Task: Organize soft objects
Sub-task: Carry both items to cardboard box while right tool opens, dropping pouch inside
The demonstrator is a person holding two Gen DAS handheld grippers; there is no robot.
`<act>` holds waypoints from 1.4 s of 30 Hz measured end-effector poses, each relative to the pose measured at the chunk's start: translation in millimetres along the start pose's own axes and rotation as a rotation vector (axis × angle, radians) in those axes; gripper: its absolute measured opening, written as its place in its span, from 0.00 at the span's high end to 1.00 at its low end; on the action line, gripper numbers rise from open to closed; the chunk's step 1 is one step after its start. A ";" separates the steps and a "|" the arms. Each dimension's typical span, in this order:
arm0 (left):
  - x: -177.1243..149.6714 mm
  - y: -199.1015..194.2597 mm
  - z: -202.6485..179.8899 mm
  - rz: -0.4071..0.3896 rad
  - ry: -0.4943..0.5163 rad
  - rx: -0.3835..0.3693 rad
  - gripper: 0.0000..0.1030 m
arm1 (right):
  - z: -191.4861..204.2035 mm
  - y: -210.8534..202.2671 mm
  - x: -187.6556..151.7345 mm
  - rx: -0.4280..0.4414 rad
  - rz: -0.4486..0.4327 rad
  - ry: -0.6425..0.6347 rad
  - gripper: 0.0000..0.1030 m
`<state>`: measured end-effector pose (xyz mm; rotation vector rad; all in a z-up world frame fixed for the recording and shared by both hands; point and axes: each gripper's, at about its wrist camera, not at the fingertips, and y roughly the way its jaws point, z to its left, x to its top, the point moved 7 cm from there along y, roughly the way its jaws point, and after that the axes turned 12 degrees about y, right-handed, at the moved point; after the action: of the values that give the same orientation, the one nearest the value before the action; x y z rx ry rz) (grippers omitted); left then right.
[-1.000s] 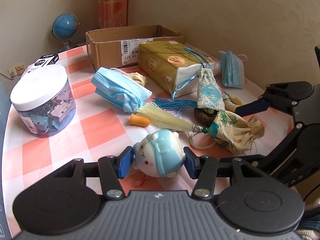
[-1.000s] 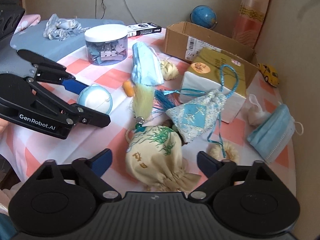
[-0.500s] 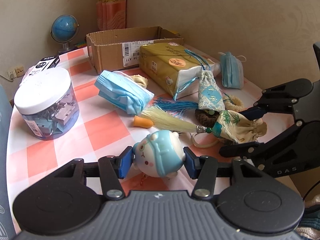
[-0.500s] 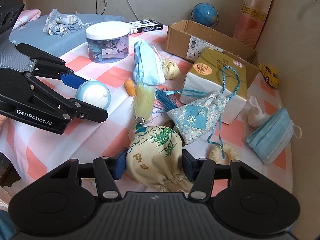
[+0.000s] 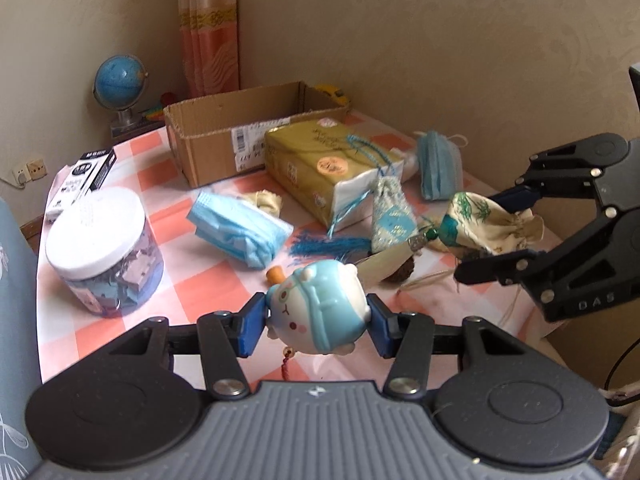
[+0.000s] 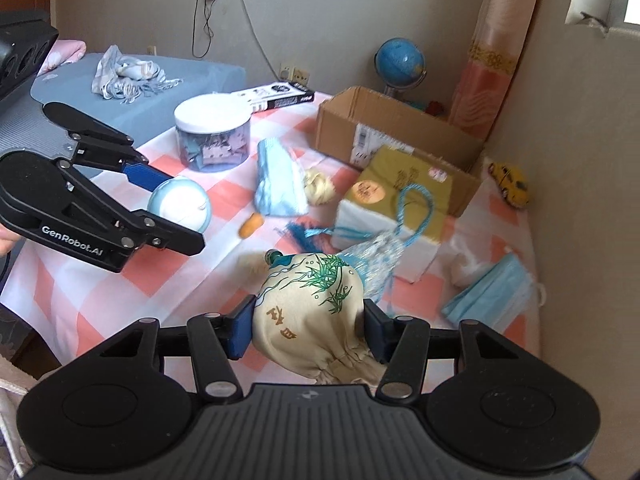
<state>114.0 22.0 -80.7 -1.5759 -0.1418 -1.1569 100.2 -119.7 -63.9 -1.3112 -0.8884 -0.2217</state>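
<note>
Left wrist view has my left gripper (image 5: 318, 322) clamped on the round blue-and-white squishy toy (image 5: 318, 312), pads on both flanks so it can't roll out. Right gripper (image 6: 306, 330) is pinching the cream drawstring pouch (image 6: 310, 312) across its fat middle, jaws squeezing the cloth, which makes sense since the gathered neck would slip.

Both are lifted clear of the checked surface (image 5: 120, 320), probably headed for the open cardboard box (image 5: 240, 140) at the back, my guess for where soft stuff goes.

Versus a second ago: the right jaws were spread wide around the pouch as it lay on the cloth, and have just been closing onto it. Now it's up, dragging its pale tassel (image 5: 384, 264) along. The toy was already gripped, just lower. Masks, the tissue pack and the blue pouch (image 5: 390, 216) haven't budged.
</note>
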 end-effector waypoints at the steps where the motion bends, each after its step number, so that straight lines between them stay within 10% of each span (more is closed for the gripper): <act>1: 2.8 -1.2 -0.3 -0.003 0.004 0.001 0.50 | -2.0 -2.6 3.0 -0.003 -0.007 0.000 0.42; 21: 32.2 -0.2 18.1 -0.040 0.015 0.015 0.50 | -51.1 -9.8 119.4 -0.005 -0.133 -0.054 0.42; 39: 34.9 19.2 56.2 -0.024 -0.095 0.078 0.50 | -73.4 125.1 262.1 0.033 -0.114 -0.217 0.42; 42: 35.2 21.9 59.1 -0.016 -0.100 0.083 0.50 | -73.6 143.9 264.3 0.051 -0.086 -0.200 0.30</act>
<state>180.4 44.9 -64.3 -1.5619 -0.2656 -1.0711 394.9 -57.1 7.8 -1.2635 -1.1143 -0.1350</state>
